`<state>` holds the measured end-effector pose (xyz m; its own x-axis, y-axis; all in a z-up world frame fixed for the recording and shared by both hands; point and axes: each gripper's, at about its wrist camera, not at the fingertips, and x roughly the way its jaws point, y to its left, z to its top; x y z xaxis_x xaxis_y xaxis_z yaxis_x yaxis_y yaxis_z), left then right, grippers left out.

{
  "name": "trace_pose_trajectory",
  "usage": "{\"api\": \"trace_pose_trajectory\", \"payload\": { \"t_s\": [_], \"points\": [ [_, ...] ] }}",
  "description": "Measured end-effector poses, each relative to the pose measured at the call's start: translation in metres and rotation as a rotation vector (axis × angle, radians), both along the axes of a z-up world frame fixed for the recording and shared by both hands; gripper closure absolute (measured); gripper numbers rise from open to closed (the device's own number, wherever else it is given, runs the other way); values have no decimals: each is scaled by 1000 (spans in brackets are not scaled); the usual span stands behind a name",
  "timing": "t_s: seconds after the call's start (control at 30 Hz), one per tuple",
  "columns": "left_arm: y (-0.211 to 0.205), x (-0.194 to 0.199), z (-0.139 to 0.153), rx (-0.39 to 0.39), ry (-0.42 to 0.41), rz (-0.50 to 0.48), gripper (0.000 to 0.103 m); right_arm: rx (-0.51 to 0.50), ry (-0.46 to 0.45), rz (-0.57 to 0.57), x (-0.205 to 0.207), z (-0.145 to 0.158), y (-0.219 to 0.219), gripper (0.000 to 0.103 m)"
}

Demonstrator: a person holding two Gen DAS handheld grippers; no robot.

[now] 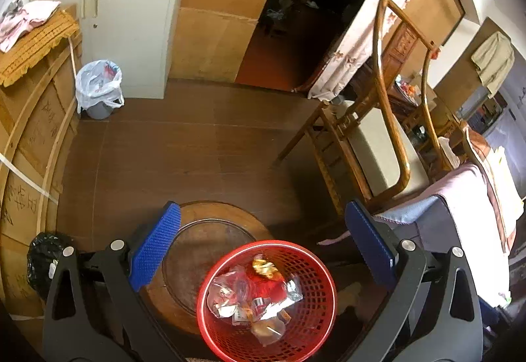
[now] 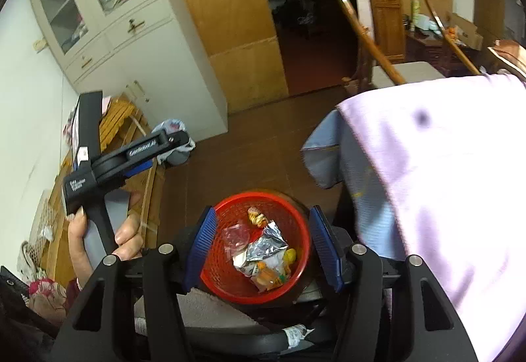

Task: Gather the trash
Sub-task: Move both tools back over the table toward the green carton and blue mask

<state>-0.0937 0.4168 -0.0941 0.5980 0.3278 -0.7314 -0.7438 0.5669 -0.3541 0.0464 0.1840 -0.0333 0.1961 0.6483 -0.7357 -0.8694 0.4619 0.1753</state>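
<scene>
A red mesh basket (image 1: 312, 279) stands on a round wooden stool (image 1: 197, 230). It holds crumpled wrappers (image 1: 259, 299): clear plastic, silver foil and a gold one. My left gripper (image 1: 263, 207) hangs above and just behind the basket, open wide, with nothing between its blue pads (image 1: 157, 250). In the right wrist view the same basket (image 2: 223, 283) lies below my right gripper (image 2: 263, 210), with a silver foil wrapper (image 2: 263, 247) on top of the pile. The right gripper's blue pads (image 2: 202, 247) stand apart over the basket's two sides and are bare. A hand (image 2: 125, 240) grips the left tool's handle.
A grey bin lined with a white bag (image 1: 98, 87) stands by the white cabinet (image 1: 131, 16). A wooden chair (image 1: 388, 132) is to the right. A pink and blue cloth (image 2: 427, 181) covers furniture close on the right. Cardboard boxes (image 1: 33, 138) and a black bag (image 1: 46, 260) line the left.
</scene>
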Motion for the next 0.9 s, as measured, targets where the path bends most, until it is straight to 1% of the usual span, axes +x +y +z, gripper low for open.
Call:
{"api": "trace_pose_trajectory", "payload": {
  "t_s": [0.1,0.3,0.4,0.57,0.63,0.73,0.77,0.8,0.83,0.87,0.9],
  "points": [
    [-10,4,5,11,-9,-25,7,26,-11,-35,4,7,-14,44],
    [-39,13,22,31,-34,-118,7,98,-54,-128,6,28,-61,42],
    [-61,16,37,67,-49,-168,7,148,-88,-187,2,41,-95,38],
    [-105,19,64,126,-82,-272,7,223,-136,-273,-10,57,-149,36],
    [-125,19,74,147,-93,-321,7,257,-159,-308,-16,63,-172,32],
    [-159,18,89,199,-103,-388,7,312,-199,-365,-30,71,-211,27],
    [-172,18,94,223,-105,-414,7,327,-211,-385,-33,73,-223,23],
    [-182,18,97,240,-105,-433,7,350,-230,-418,-39,76,-240,16],
    [-196,18,101,264,-105,-459,7,365,-243,-443,-41,77,-251,12],
    [-209,19,104,282,-101,-484,7,388,-262,-486,-46,78,-269,5],
    [-221,22,106,291,-95,-517,7,404,-274,-518,-49,78,-283,5]
  ]
}}
